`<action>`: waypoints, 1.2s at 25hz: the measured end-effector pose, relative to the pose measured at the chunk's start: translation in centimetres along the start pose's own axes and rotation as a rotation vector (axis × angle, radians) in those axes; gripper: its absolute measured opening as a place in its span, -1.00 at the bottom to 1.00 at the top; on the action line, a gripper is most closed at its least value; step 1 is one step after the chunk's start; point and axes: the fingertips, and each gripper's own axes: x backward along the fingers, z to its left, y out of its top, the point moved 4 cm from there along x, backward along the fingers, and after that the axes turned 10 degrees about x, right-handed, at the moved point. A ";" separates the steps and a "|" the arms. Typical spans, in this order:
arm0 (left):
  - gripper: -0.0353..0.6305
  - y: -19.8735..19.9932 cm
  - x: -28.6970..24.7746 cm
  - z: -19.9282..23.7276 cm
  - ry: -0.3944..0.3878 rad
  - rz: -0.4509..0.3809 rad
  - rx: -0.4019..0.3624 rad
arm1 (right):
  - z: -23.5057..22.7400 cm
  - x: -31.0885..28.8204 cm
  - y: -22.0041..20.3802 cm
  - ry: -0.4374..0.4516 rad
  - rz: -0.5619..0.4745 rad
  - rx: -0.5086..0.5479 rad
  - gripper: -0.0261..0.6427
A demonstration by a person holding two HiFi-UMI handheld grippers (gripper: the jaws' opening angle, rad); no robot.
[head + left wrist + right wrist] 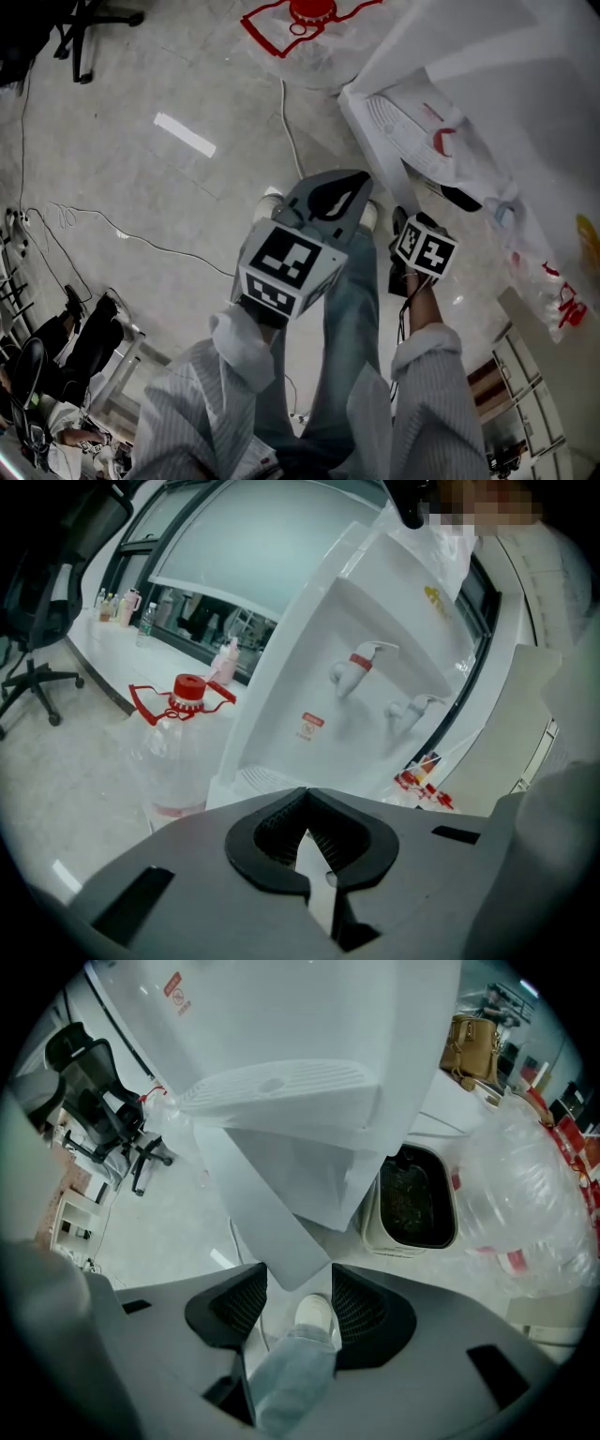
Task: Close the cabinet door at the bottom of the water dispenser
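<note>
While I look along the right tongs, their ribbed black pads stand spread with nothing pinched. Through the gap I see a white shoe and a jeans leg (the person's own). Just past them is the lower corner of the cabinet door.

That door is a flat, smooth panel, pale grey-white with square corners. It stands open at a slant beneath the slotted drip tray, at the bottom of the water dispenser. I cannot tell whether the tongs touch it.

The left tongs are pressed together at the tips and hold nothing. They point at the dispenser's recessed upper front, where a red tap and a pale tap sit side by side. The dispenser's casing is glossy white plastic, all broad planes and soft edges.

Beside the dispenser's base stands a cream bin with a dark inside. On the other side is a large clear bottle with a red cap and handle.

The floor is pale grey and polished, showing a strip of reflected light, and a thin cable trails across it. Farther off is a black office chair on castors.
</note>
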 end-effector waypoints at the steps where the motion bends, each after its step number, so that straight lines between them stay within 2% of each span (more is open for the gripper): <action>1: -0.86 -0.2 -0.1 0.0 0.002 0.000 0.002 | -0.3 0.0 0.1 -0.007 -0.006 -0.003 -0.28; 4: -0.86 -0.5 -0.4 -0.1 0.011 -0.001 0.007 | -1.5 0.1 0.7 -0.044 -0.027 0.006 -0.29; 7: -0.86 -0.4 -0.5 0.0 0.018 -0.008 0.011 | -2.5 0.2 1.5 -0.072 -0.036 0.029 -0.43; 12: -0.86 -0.5 -0.9 0.3 0.036 -0.023 0.024 | -3.0 -0.1 1.8 -0.061 -0.032 0.078 -0.44; 22: -0.86 -0.5 -1.0 0.4 0.058 -0.041 0.037 | -4.9 0.2 3.4 -0.100 -0.057 0.158 -0.49; 30: -0.86 -0.9 -1.5 0.6 0.059 -0.040 0.046 | -5.4 0.2 3.9 -0.128 -0.077 0.163 -0.50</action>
